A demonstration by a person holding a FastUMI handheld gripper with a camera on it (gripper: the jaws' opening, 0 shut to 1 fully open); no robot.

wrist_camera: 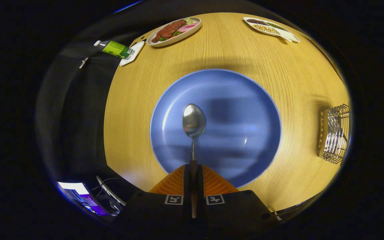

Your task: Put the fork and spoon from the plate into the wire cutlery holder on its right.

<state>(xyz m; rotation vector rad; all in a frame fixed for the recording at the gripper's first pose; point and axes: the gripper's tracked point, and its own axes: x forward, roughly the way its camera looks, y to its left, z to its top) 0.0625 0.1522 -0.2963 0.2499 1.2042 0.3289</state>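
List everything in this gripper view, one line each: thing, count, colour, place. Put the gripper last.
Metal spoon: one, silver, handle clamped between the fingers, bowl out over the plate.
Round blue plate: one, blue, just ahead of the fingers.
Round wooden table: one, light wood, under everything.
Wire cutlery holder: one, silver, right of the plate.
Oval plate of food: one, cream, beyond the blue plate.
Divided dish of beans: one, white, far side, toward the right.
Plastic bottle: one, green label, lying left of the food plate.
Gripper: one, fingers shut on the spoon handle.
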